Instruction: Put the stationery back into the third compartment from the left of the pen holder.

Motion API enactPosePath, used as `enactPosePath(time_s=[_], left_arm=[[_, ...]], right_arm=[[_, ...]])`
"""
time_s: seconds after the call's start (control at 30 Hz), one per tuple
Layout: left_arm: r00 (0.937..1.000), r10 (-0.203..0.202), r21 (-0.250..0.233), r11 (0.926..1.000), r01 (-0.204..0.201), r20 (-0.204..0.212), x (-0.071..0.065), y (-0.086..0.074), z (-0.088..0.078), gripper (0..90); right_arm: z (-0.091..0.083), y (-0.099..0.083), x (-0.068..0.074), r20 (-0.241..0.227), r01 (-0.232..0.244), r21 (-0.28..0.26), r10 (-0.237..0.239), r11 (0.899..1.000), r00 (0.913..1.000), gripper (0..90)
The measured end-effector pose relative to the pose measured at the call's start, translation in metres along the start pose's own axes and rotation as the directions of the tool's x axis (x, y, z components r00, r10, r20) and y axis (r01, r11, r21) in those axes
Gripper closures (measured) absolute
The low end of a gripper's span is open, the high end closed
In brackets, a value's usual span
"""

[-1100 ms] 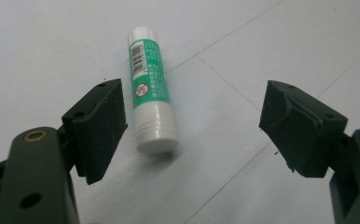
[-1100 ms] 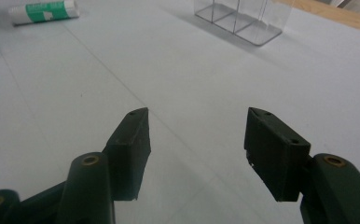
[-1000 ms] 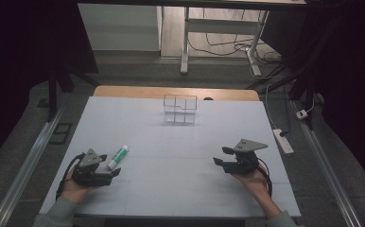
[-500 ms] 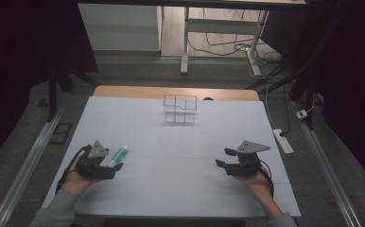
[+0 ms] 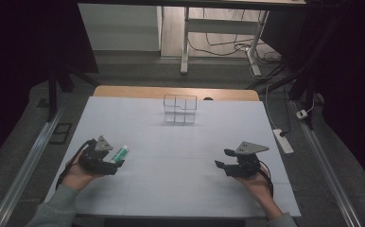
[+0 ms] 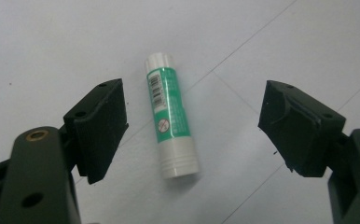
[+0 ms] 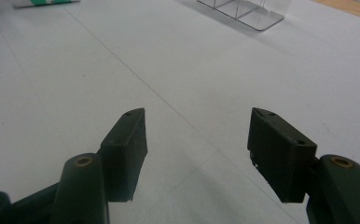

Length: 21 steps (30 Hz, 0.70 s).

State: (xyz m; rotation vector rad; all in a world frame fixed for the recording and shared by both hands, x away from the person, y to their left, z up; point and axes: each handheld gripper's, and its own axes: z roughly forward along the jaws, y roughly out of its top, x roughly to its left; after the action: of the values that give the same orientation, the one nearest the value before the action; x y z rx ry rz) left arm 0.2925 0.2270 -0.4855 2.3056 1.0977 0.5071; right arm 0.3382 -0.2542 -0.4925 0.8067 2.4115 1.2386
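On the white table top [image 5: 180, 156], near its left front, a green-and-white glue stick [image 5: 119, 154] is seen lying flat, w/ its long axis pointing diagonally toward the far right. The left gripper [image 5: 110, 163] is held just beside it by the person's left hand [image 5: 76, 176]; the stick's near end is partly covered by the gripper body in the high view. From the left gripper view the stick [image 6: 169, 115] is seen lying on the sheet betw. the two black jaws, which are spread wide, w/ clear gaps on both sides; neither pad is pressed on it, so nothing is gripped. Its white cap end is pointed toward the camera, the plain white end away.

At the right front the right gripper [image 5: 222, 160] is held by the right hand [image 5: 258, 184], well apart from the stick. Its jaws are also parted, w/ bare table betw. them, as the right gripper view [image 7: 197, 144] shows; nothing is held.

Toward the far edge, approx. centred, a clear plastic organiser [image 5: 180, 109] w/ several compartments is stood upright; its corner [image 7: 243, 11] is caught at the top of the right gripper view. No obstacle is seen on the sheet betw. stick and organiser.

Beyond the white sheet a strip of wooden desk edge [image 5: 124, 91] is visible. On the floor at right a white power strip [image 5: 282, 141] and cables are seen, plus metal table legs [image 5: 184, 42] further back.
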Motion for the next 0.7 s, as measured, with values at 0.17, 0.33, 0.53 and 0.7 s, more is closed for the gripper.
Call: enactPosePath(time_s=[0.17,0.33,0.53,0.7], left_arm=[[0.9997,-0.014,0.034,0.9993,0.014,-0.020,0.003,-0.003,0.008,22.7],[0.9994,-0.027,0.076,0.9967,0.029,-0.022,0.008,-0.006,0.020,22.6],[0.9979,-0.054,0.127,0.9902,0.058,-0.035,0.019,-0.007,0.033,23.7],[0.9989,-0.045,0.183,0.9819,0.047,-0.013,0.020,-0.006,0.042,27.4]], right_arm=[[0.001,-0.001,0.001,0.000,0.007,0.007,-0.007,1.000,1.0000,36.8],[0.003,-0.002,0.001,0.011,0.014,0.021,-0.014,1.000,0.9998,36.5],[0.002,-0.001,0.001,0.024,0.022,0.021,-0.023,1.000,0.9994,36.5],[0.002,-0.002,-0.001,0.025,0.018,0.027,-0.019,0.999,0.9995,36.1]])
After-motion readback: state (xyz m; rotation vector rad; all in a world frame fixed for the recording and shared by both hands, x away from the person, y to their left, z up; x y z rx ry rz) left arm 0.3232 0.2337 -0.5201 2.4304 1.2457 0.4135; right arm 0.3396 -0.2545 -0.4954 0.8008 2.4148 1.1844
